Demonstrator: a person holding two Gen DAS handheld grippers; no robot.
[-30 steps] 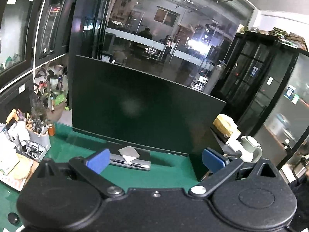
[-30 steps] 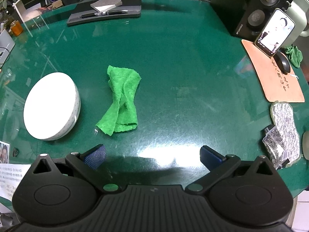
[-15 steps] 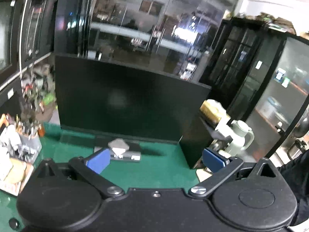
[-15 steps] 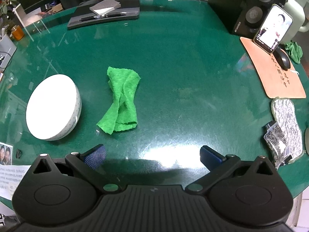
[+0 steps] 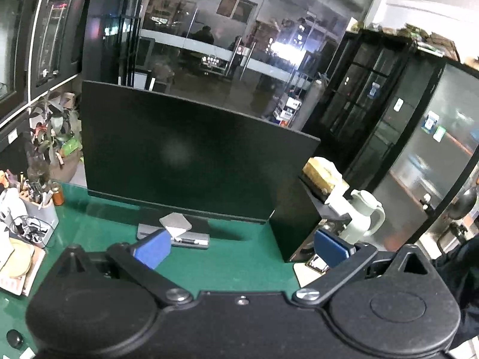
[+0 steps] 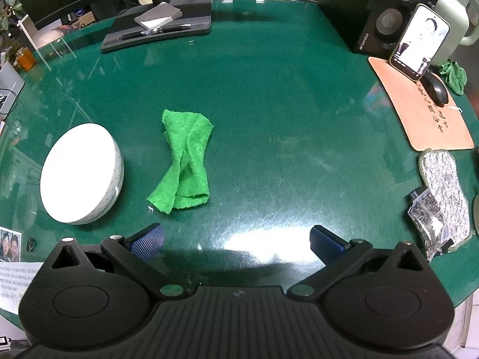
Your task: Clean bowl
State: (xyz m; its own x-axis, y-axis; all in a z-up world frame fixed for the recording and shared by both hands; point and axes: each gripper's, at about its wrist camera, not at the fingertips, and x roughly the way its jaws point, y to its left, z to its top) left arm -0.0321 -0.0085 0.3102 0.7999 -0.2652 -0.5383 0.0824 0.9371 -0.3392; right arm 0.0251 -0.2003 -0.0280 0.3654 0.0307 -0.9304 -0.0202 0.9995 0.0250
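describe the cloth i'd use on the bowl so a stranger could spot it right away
On the dark green glass-topped table, look left of centre, just right of the white bowl. The green cloth lies there crumpled and twisted like a bow. It is far bigger and brighter than the small green wad near the phone.

A round white ceramic bowl point(image 6: 80, 173) with a grey-dotted outer wall is sitting left of a bright green crumpled cloth point(image 6: 184, 161) on the dark green glass-topped table point(image 6: 284, 104); right of the cloth, a tan mat point(image 6: 425, 113) is showing black writing.
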